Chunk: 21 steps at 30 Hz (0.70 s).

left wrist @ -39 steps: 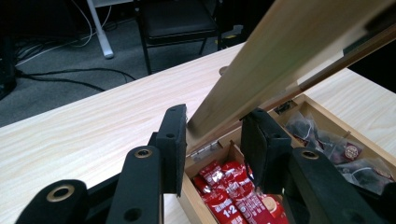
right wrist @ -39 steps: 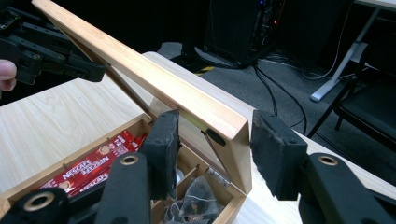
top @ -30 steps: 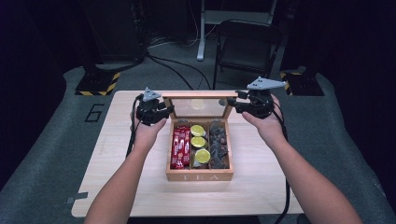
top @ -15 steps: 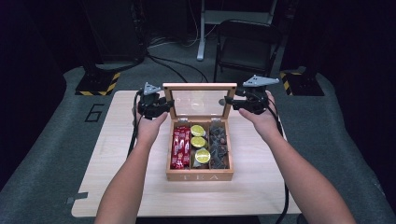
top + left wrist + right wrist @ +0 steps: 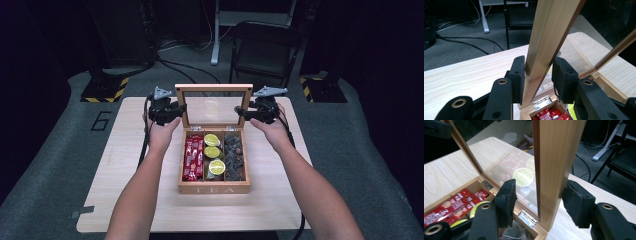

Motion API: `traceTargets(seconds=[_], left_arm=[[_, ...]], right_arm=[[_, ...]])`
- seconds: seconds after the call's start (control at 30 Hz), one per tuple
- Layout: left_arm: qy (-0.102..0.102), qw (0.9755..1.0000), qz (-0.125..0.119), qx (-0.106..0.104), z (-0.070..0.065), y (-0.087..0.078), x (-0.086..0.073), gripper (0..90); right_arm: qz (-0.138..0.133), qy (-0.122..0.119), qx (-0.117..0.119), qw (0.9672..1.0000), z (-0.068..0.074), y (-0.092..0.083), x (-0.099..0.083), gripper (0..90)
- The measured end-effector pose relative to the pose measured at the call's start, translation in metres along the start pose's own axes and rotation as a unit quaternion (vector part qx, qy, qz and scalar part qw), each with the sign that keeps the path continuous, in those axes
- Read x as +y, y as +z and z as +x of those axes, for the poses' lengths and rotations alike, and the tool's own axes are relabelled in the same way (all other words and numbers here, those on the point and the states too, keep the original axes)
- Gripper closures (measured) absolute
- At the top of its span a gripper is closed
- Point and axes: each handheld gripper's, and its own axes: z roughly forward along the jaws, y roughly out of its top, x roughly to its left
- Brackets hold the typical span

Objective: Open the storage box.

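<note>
My left gripper point(image 5: 537, 75) has its fingers point(image 5: 517, 75) around the left side of the tea box lid point(image 5: 213, 106). One pad touches the wood and the other sits just beside it, so I cannot tell if it squeezes. My right gripper point(image 5: 540, 202) has its fingers point(image 5: 506, 197) on both sides of the lid's right side. Those fingers have just been opening, and there is a gap at each pad, so they hold nothing.

The lid is a wooden frame with a clear pane, and it stands almost straight up on its hinges point(image 5: 526, 218). The tea box point(image 5: 214, 188) sits in the middle of the desk point(image 5: 125, 170), a bit nearer the far edge. It has three rows inside. Red packets point(image 5: 193, 157) fill the left row. Yellow-green round packets point(image 5: 213, 152) lie in the middle row. Dark packets point(image 5: 234, 155) fill the right row. The front wall reads TEA.

Behind the far edge of the desk stands a black chair point(image 5: 265, 47) on the grey floor point(image 5: 50, 150).
</note>
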Motion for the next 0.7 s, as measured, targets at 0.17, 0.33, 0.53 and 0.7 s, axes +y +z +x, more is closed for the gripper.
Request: traceTargets(seconds=[0.17,0.33,0.53,0.7], left_arm=[[0.006,1.0,0.002,0.005,-0.001,0.003,0.0,60.9],[0.011,0.9999,0.005,0.011,-0.003,0.007,-0.001,59.0],[0.014,0.9998,0.006,0.011,-0.002,0.01,-0.003,58.2],[0.007,0.9999,0.002,0.011,-0.001,0.013,-0.006,58.2]], right_arm=[[-0.011,0.016,0.0,0.9998,-0.003,0.005,-0.003,50.6],[-0.008,0.052,-0.001,0.9986,-0.007,0.013,-0.012,54.3],[-0.001,0.043,-0.014,0.999,-0.005,0.021,-0.019,55.4],[-0.001,0.037,-0.018,0.9991,-0.005,0.024,-0.022,56.6]])
